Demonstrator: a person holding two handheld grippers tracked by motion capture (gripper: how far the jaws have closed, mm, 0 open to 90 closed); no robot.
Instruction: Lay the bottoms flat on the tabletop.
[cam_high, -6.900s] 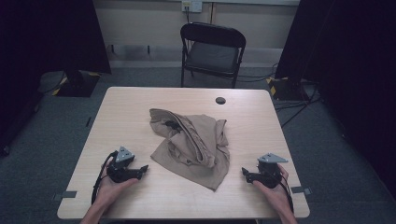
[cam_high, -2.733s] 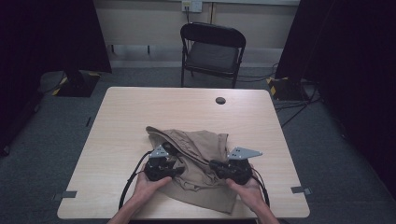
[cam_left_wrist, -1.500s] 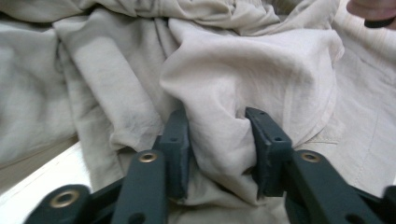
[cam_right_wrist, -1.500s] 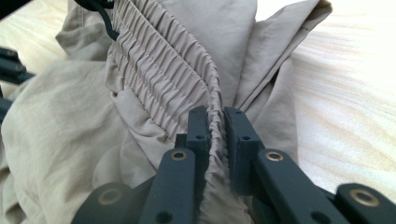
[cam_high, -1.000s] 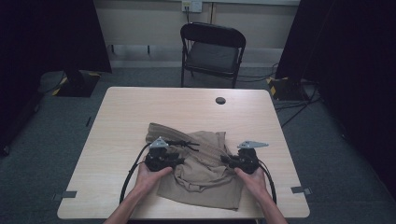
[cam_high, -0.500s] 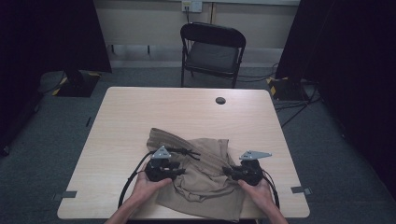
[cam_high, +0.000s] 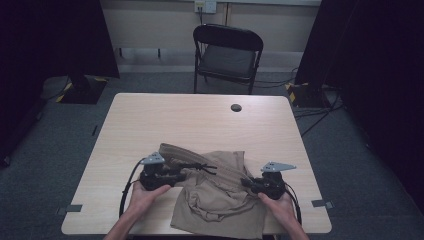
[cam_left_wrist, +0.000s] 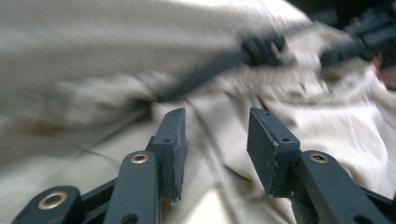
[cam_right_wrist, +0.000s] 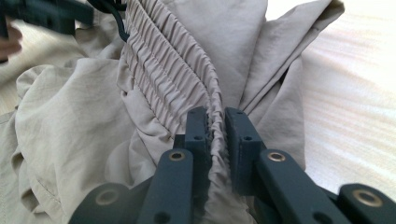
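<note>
Right gripper (cam_right_wrist: 215, 123) pinches the beige shorts (cam_high: 220, 195) by their elastic waistband (cam_right_wrist: 177, 70); left gripper (cam_left_wrist: 215, 135) (jaws apart) hovers over the fabric.

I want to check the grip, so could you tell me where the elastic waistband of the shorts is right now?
In the right gripper view, the waistband runs from the top down into the right gripper, whose jaws pinch it.

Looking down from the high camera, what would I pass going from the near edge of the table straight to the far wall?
Crumpled beige fabric shorts with a black drawstring → bare pale wooden tabletop → small round black hole cover in the tabletop → black folding chair on the grey carpet.
</note>
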